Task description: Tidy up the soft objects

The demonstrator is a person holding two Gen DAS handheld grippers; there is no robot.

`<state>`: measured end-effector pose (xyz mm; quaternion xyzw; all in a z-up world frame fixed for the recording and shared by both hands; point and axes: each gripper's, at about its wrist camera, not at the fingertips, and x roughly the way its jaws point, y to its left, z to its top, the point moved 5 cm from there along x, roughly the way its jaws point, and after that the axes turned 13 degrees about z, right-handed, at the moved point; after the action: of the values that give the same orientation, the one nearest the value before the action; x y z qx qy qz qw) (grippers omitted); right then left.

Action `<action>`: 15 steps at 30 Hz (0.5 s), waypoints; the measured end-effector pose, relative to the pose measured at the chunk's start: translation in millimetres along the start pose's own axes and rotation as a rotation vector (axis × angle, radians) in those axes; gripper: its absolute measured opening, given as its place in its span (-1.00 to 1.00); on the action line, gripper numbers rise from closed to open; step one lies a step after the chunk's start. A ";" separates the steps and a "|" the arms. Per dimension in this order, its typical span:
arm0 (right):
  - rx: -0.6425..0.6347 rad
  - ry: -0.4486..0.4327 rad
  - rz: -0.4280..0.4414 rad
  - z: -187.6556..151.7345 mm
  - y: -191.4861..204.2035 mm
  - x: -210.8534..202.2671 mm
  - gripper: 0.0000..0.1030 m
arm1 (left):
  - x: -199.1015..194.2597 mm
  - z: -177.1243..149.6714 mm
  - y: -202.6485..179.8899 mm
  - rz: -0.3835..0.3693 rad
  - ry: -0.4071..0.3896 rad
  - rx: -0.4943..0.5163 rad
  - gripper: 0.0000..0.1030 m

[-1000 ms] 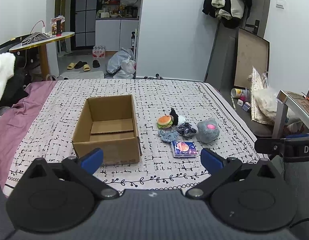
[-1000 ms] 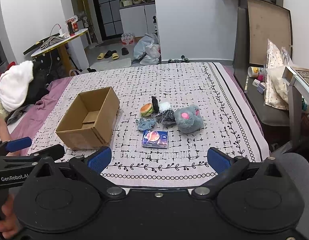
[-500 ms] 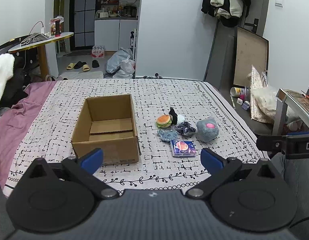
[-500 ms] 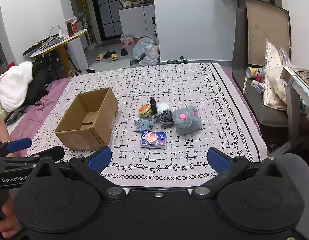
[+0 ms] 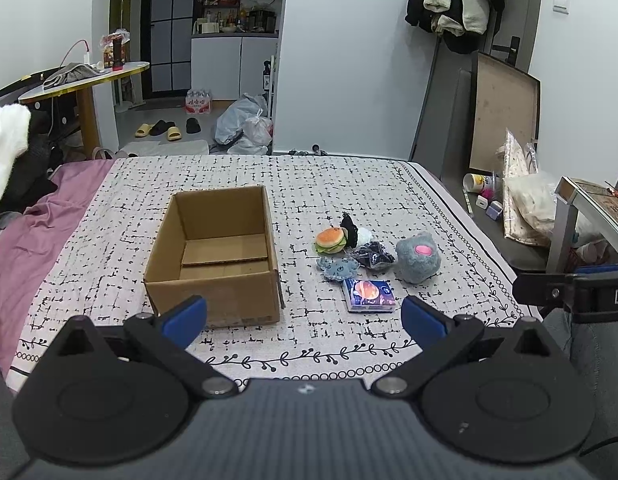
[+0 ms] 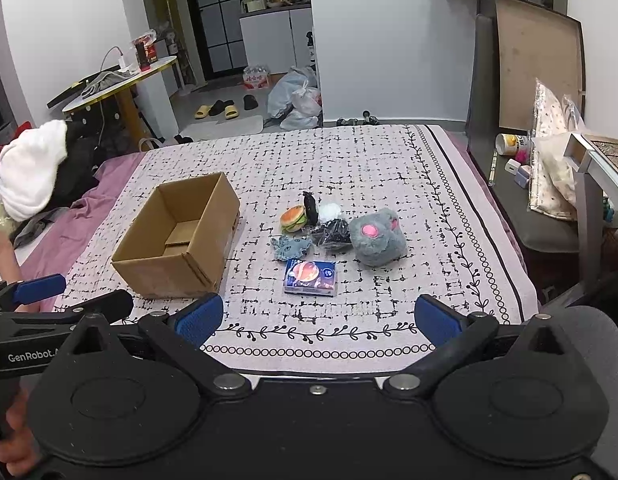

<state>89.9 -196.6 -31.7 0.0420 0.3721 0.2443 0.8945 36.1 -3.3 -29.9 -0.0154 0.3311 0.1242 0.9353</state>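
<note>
A: status on grippers?

B: left gripper (image 5: 304, 315) wide open, nothing between the blue pads (image 5: 187, 312). Right gripper (image 6: 316, 317) same, spread wide, empty. Both hover over the near edge of the bed (image 6: 349, 168), well short of the toys.

A: box?

B: cardboard box (image 5: 217, 254) open-topped, upright on the patterned cover, left of the pile. Only its own bottom flaps visible inside.

A: and the soft stuff?

B: all clustered on the cover right of the box, apart from it. Burger plush (image 5: 331, 241) at the left of the pile, black plush (image 5: 349, 229) and a white fluffy bit (image 5: 364, 236) just behind it. Small blue plush (image 5: 337, 268) in front of the burger, dark bagged item (image 5: 373, 257) beside it, touching the grey plush w/ pink spot (image 5: 417, 257) at the right end. Tissue pack (image 5: 369, 295) lies flat, nearest the grippers.

A: person?

B: hand (image 6: 11, 440) on the left gripper's handle, low left in the right wrist view.
</note>
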 end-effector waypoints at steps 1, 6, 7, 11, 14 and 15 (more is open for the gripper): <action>0.000 0.000 0.002 0.4 0.0 0.2 1.00 | -0.1 0.1 -0.1 0.001 0.000 0.000 0.99; 0.003 -0.005 0.012 0.7 -0.7 1.1 1.00 | 3.7 -1.7 -0.6 0.010 0.007 0.005 0.99; 0.000 -0.006 0.014 0.2 -0.6 1.4 1.00 | 4.5 -1.8 -1.0 0.013 0.008 0.005 0.99; -0.012 -0.001 0.012 -1.4 -1.4 4.8 1.00 | 6.2 -1.9 -4.0 0.011 0.008 0.007 0.99; -0.001 -0.001 0.018 -1.5 -4.5 7.1 1.00 | 5.8 0.0 -4.3 0.024 -0.006 -0.005 0.99; 0.004 -0.002 0.020 -1.3 -6.0 7.6 1.00 | 4.9 1.0 -4.3 0.023 -0.013 -0.011 0.99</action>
<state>96.0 -198.5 -39.2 0.0477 0.3712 0.2525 0.8923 41.4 -6.2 -32.4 -0.0159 0.3245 0.1367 0.9358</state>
